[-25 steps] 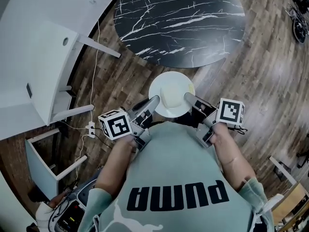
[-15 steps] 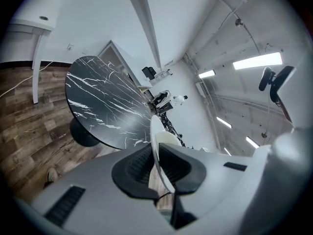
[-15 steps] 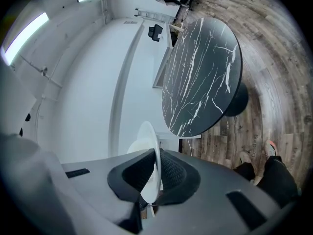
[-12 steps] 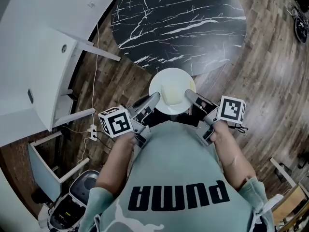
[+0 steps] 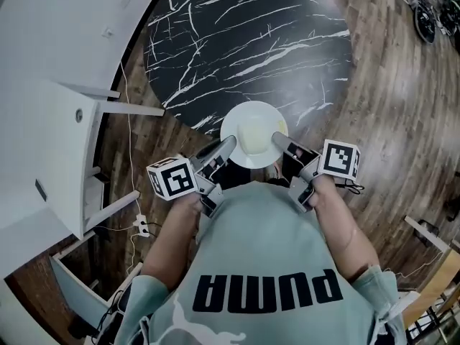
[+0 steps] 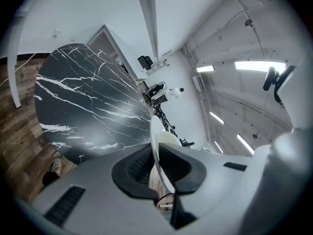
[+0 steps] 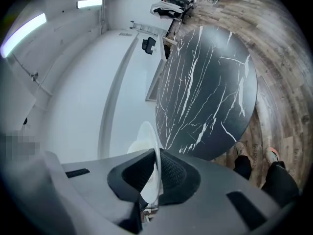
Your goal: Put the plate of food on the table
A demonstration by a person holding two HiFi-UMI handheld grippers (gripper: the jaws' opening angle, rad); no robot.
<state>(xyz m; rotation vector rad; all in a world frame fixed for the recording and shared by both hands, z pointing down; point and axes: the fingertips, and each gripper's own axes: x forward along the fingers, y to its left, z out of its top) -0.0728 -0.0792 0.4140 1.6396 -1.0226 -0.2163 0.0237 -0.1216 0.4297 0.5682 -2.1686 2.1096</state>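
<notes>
A white plate [image 5: 249, 118] with a pale mound of food [image 5: 256, 136] on it is held between both grippers in front of the person's chest. My left gripper [image 5: 228, 144] is shut on the plate's left rim [image 6: 155, 136]. My right gripper [image 5: 277, 139] is shut on its right rim [image 7: 150, 146]. The plate hangs level over the near edge of the round black marble table [image 5: 244, 42], which also shows in the left gripper view [image 6: 83, 106] and the right gripper view [image 7: 205, 87].
White counter and cabinet units [image 5: 50, 106] stand to the left, with a cable and power strip [image 5: 141, 226] on the wooden floor [image 5: 388, 121]. The person's feet [image 7: 254, 163] show beside the table. Equipment lies at the far right [image 5: 431, 13].
The person has stepped toward the table with the plate. The plate's far edge now overlaps the table's near edge; both grips are unchanged.
</notes>
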